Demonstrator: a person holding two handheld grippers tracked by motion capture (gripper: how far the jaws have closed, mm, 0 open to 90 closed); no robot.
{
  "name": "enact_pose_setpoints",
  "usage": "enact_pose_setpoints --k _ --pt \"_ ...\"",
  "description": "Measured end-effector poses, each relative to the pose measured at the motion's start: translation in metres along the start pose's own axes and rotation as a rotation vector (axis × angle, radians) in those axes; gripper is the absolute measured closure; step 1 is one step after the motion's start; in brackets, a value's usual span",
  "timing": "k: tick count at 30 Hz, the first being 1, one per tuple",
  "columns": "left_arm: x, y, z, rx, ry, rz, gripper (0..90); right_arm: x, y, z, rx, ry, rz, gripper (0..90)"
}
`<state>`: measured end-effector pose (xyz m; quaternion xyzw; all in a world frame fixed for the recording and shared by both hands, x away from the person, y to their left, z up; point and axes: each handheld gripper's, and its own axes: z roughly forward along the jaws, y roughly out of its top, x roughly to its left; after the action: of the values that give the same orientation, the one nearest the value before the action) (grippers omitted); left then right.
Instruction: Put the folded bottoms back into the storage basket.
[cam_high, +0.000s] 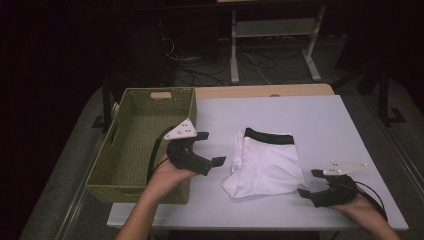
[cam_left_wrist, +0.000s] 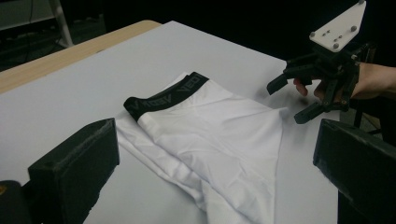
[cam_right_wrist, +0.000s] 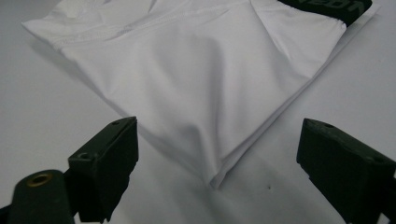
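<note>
garment: folded white underwear (cam_high: 266, 162) with a black waistband (cam_high: 268, 136), lying flat on the white table (cam_high: 325, 125), centre of the high view, a bit right of middle

long axis: runs roughly top to bottom in the high view, waistband at the upper end, the loose corner pointing lower left

basket: green woven basket (cam_high: 131, 176) on the left side, looks empty

right gripper (cam_high: 308, 182): lower right of the high view, jaws wide apart with nothing between them, tips just beside the garment's lower right corner

left gripper (cam_high: 210, 148): centre left, held over the basket's right edge, jaws spread and empty, a gap of bare table before the fabric

which is nearer: the right one, by a fair bit. Its own view has the folded corner (cam_right_wrist: 215, 179) sitting right between the jaws

next move, probably: pinching that corner, so the right hand looks best placed
</note>
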<state>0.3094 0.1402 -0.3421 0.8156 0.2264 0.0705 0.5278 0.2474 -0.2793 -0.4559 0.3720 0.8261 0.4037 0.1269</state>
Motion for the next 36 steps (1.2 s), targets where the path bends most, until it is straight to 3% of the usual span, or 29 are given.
enact_pose_setpoints --k 7,22,36 --pt "-0.010 0.007 0.017 0.020 -0.030 0.017 0.2 0.000 0.000 0.000 0.000 0.007 0.005 8.9" --pt "-0.026 0.010 0.052 0.049 -0.054 0.023 0.2 0.000 0.000 0.000 -0.005 0.004 0.008 6.0" --pt "-0.031 -0.005 0.085 0.077 -0.049 -0.003 0.2 0.001 -0.001 0.000 -0.010 0.000 -0.004 3.4"
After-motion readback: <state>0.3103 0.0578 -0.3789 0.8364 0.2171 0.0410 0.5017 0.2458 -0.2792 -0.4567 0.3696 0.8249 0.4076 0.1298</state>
